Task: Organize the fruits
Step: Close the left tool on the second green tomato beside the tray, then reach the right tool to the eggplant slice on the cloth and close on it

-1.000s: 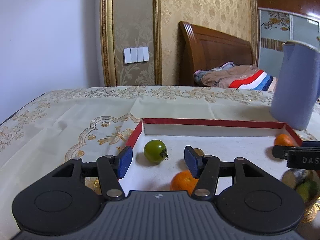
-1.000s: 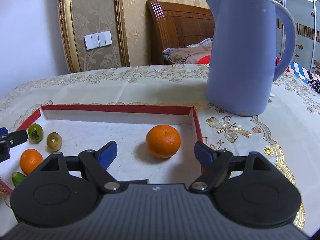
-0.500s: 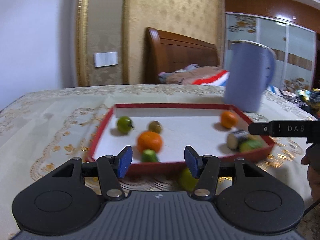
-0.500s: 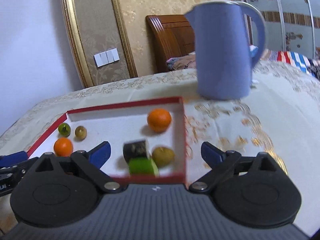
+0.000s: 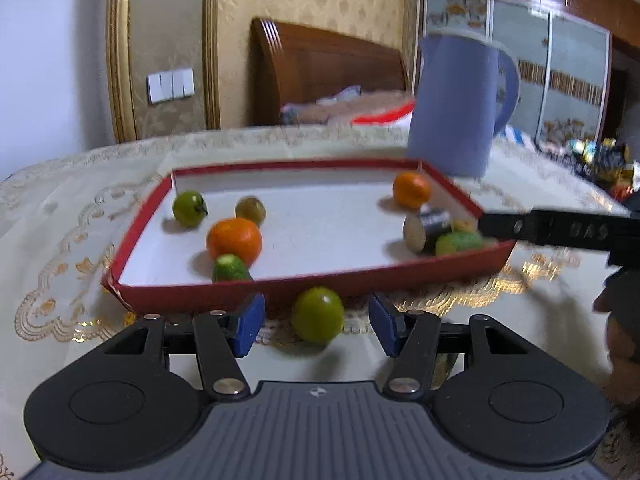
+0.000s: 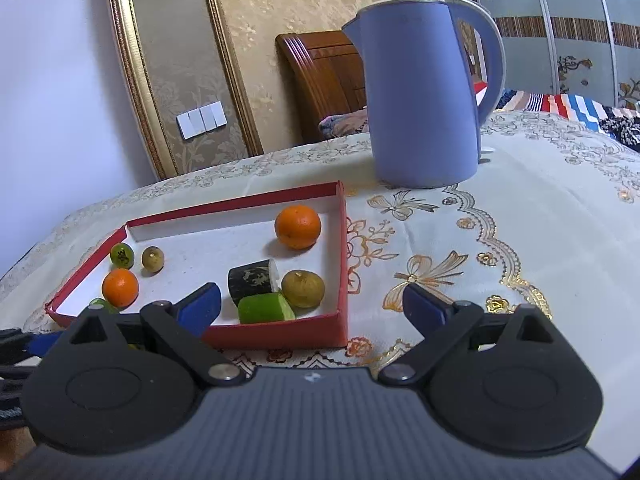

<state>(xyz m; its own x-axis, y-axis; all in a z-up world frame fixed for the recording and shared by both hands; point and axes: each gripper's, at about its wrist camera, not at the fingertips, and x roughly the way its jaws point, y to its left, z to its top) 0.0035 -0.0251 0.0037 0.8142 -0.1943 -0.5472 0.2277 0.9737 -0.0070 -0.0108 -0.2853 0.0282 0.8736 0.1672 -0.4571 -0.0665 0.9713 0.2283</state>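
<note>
A red tray (image 5: 360,276) with a white floor holds two oranges (image 5: 234,240) (image 5: 412,189), a green tomato (image 5: 190,208), a small brownish fruit (image 5: 250,210) and cut green and dark pieces (image 5: 428,228). A round green fruit (image 5: 317,314) lies on the tablecloth outside the tray's near wall. My left gripper (image 5: 317,325) is open around it, with a gap at each blue pad. My right gripper (image 6: 312,306) is wide open and holds nothing. It hovers over the near right corner of the tray (image 6: 280,334), close to a green piece (image 6: 266,308) and a brown fruit (image 6: 303,288).
A tall blue kettle (image 6: 424,92) stands behind the tray's far right corner. The embroidered tablecloth (image 6: 520,220) spreads out to the right of the tray. A finger of the right gripper (image 5: 560,230) reaches in from the right above the tray's corner, with a person's hand (image 5: 620,320) below it.
Both grippers have drawn back from over the tray to its near side. The right jaws have spread wider. The green fruit outside the tray now lies between the left fingers.
</note>
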